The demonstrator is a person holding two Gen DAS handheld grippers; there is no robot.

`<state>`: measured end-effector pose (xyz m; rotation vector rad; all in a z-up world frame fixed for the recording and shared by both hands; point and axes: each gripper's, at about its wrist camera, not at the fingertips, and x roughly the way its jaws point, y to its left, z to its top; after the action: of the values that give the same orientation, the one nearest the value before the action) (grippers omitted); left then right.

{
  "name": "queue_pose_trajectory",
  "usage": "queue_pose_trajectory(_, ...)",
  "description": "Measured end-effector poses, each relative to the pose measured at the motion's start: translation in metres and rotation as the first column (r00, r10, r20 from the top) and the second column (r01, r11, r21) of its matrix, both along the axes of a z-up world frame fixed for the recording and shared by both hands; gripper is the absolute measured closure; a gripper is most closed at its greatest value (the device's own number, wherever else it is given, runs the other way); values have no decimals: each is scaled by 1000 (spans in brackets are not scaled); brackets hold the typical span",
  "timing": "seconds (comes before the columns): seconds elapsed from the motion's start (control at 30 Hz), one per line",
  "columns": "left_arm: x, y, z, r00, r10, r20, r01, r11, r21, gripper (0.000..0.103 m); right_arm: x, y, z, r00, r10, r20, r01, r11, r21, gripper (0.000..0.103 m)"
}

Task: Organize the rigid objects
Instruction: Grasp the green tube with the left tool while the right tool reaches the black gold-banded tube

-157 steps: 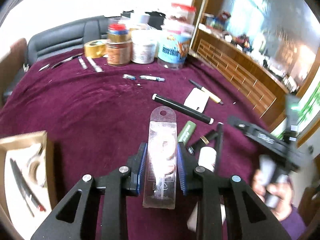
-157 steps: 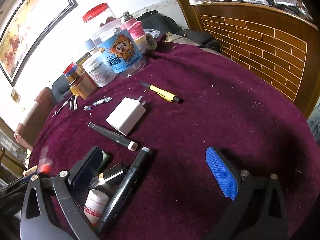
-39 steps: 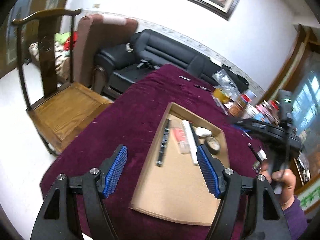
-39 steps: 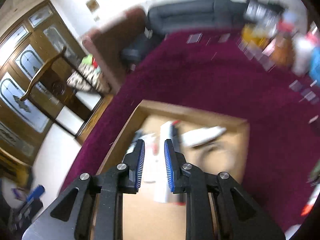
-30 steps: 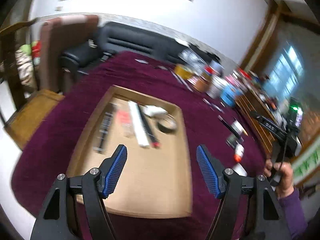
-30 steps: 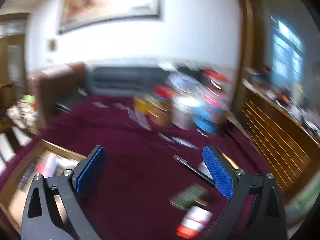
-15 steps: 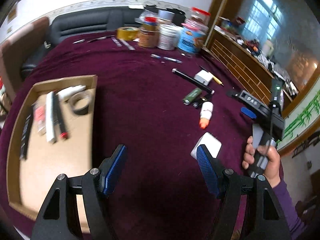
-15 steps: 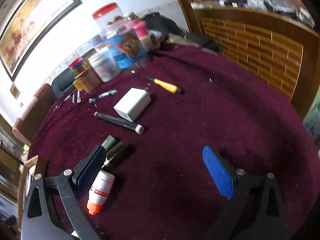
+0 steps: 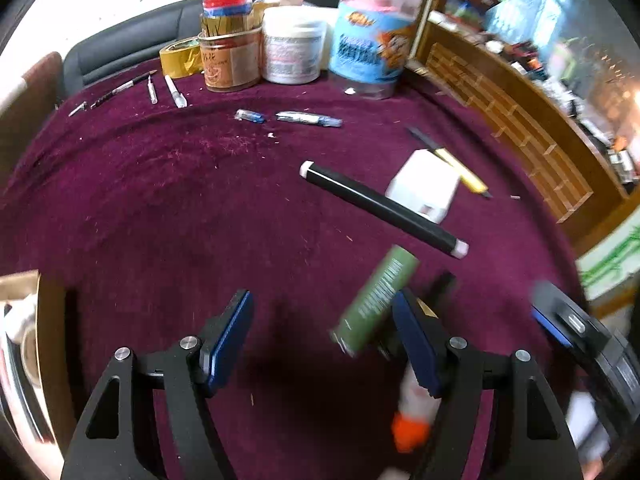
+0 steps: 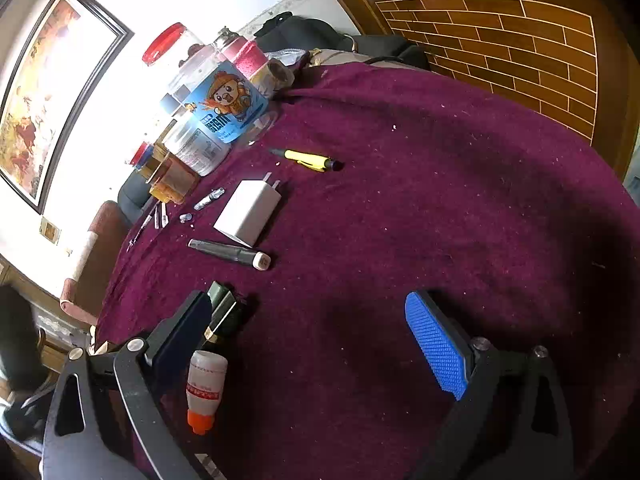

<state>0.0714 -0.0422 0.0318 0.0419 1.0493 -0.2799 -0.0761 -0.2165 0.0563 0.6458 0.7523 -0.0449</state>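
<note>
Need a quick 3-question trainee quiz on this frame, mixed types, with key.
1. True or false: the left gripper is clamped on the green tube.
2. What does the white charger rest against? A) black marker B) yellow pen C) blue-label jar
3. What colour is the cap of the small white bottle?

Key: 1 false, its jaws stand open, the tube beside the right pad; 2 A; 3 orange.

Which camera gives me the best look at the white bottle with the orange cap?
The right wrist view. There the white bottle with the orange cap lies sharp and whole on the purple cloth, red label band visible. In the left wrist view it is blurred and partly hidden behind a finger of the left tool.
</note>
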Motion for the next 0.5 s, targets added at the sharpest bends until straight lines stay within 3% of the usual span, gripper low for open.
queue_pose_trajectory(0.07,5,-5,-11,1000,-8,-21,8,1000,18,37,3,3,-1,1000,13,-6,-13,1000,-2,5)
queue_pose_trajectory(0.13,2,-14,-17,997,-72,-39,71,997,-19,44,5,6,-1,1000,22,-10,-22,1000,-17,5)
queue_pose_trajectory(0.2,-12,-29,-19,987,-158,-15,159,985,62,55,6,10,-2,999,33,-14,-34,999,-22,5)
queue_pose_trajectory(0.3,-23,-40,-20,976,-220,-4,219,970,104,55,5,12,-2,999,40,-16,-41,999,-28,5)
queue_pose_trajectory(0.43,-16,-44,-20,978,-206,4,205,975,90,56,6,13,-2,999,43,-16,-43,999,-27,5)
queue_pose_trajectory(0.47,-16,-45,-20,979,-204,9,202,975,94,62,6,13,-2,999,43,-16,-43,999,-28,5)
queue_pose_trajectory(0.5,-17,-46,-19,979,-203,20,200,974,101,80,6,13,-3,999,44,-16,-44,999,-30,5)
